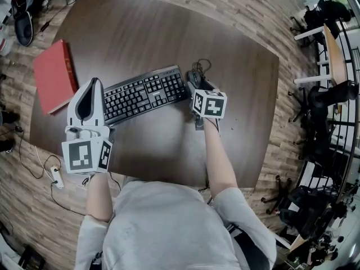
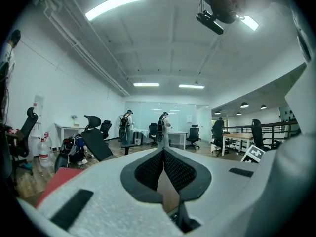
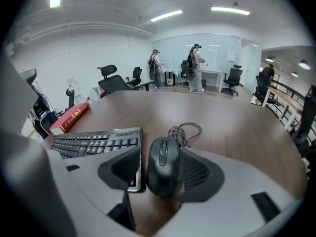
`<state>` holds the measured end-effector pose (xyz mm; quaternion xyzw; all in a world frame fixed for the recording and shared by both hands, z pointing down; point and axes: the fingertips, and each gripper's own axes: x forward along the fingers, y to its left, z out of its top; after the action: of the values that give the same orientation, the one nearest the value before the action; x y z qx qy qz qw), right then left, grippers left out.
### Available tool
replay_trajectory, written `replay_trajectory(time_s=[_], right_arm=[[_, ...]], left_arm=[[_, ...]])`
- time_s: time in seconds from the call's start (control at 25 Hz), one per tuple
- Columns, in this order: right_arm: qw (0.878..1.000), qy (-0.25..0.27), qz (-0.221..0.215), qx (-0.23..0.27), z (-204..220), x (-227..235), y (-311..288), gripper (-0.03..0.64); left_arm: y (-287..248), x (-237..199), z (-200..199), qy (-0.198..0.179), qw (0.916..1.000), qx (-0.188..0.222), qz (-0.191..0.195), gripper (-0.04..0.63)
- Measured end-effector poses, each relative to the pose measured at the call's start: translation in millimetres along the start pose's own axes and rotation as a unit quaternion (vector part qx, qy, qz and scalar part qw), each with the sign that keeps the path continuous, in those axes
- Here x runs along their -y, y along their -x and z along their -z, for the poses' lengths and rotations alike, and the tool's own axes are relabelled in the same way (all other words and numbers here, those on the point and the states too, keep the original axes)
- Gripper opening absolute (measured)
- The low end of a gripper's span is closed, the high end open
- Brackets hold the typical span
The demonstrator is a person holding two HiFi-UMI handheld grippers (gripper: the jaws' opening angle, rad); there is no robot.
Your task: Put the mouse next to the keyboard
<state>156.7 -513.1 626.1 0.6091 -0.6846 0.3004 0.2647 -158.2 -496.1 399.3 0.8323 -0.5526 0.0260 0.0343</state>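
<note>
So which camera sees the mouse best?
The right gripper view: the mouse sits big and close between its jaws, beside the keyboard. The head view shows it small, partly hidden. The left gripper view misses it.

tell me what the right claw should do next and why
Probably draw the right claw straight back off the mouse. The mouse already lies on the table beside the right end of the keyboard, and a gap shows at the claw's left jaw, so the grip looks loose.
</note>
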Motion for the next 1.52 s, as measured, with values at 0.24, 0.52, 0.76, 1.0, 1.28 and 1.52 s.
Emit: replay_trajectory(time_s=[0.24, 0.52, 0.76, 1.0, 1.28, 1.52], right_arm=[[0.996, 0.032, -0.035, 0.076, -19, -23, 43, 0.029], [0.983, 0.064, -0.082, 0.152, -34, -54, 93, 0.017], [0.972, 0.073, -0.094, 0.203, -45, -70, 142, 0.018], [0.964, 0.089, -0.099, 0.230, -36, -79, 182, 0.018], [0.953, 0.094, -0.115, 0.263, -31, -86, 232, 0.018], [0.944, 0.111, -0.118, 0.289, -27, -90, 269, 0.018]], left_arm=[[14, 13, -12, -0.008, 0.9999, 0.010, 0.000, 0.008], [38, 28, -24, -0.015, 0.9996, 0.023, -0.003, 0.009], [69, 43, -37, -0.027, 0.9989, 0.037, -0.008, 0.008], [102, 59, -40, -0.037, 0.9983, 0.041, -0.016, 0.008], [138, 79, -49, -0.043, 0.9975, 0.048, -0.026, 0.009], [162, 95, -56, -0.051, 0.9968, 0.055, -0.030, 0.008]])
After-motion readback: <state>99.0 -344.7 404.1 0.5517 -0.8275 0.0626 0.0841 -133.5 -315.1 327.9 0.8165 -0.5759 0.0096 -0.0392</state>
